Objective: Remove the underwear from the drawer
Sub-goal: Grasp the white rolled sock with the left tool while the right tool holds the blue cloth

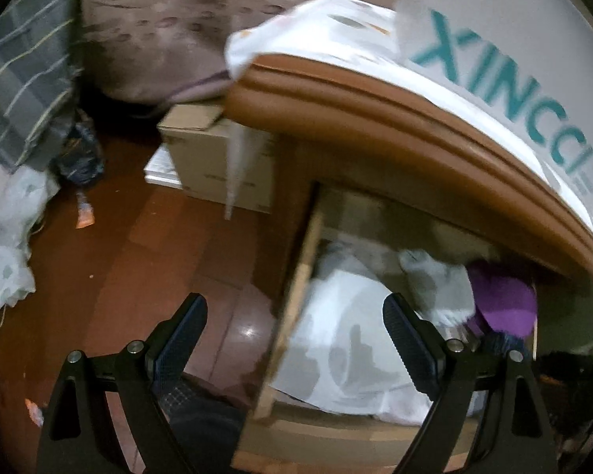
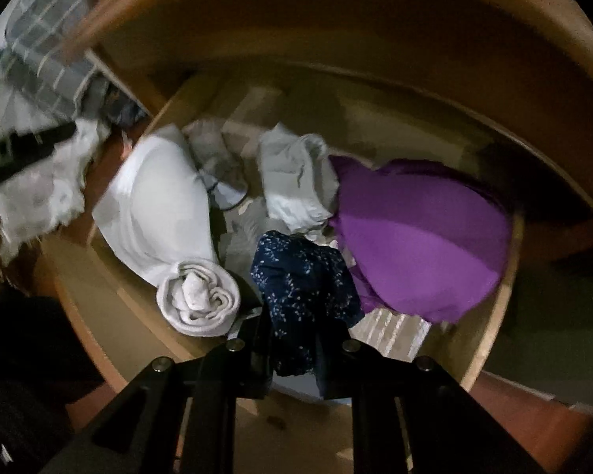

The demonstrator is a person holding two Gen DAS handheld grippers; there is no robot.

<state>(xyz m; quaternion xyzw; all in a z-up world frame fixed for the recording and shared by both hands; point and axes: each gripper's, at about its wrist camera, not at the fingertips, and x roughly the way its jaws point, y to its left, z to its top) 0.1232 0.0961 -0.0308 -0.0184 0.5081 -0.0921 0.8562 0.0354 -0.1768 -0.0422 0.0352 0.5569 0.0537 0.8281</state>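
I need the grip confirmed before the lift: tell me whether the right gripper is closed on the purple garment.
No: the right gripper is shut on the dark blue speckled underwear; the purple garment lies untouched beside it.

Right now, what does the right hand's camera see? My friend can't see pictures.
The right gripper is shut on a dark blue speckled garment above an open wooden drawer. Still in the drawer are a purple garment, a rolled white cloth and crumpled grey ones.

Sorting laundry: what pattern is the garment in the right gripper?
Dark navy garment with small white specks, clearest in the right wrist view.
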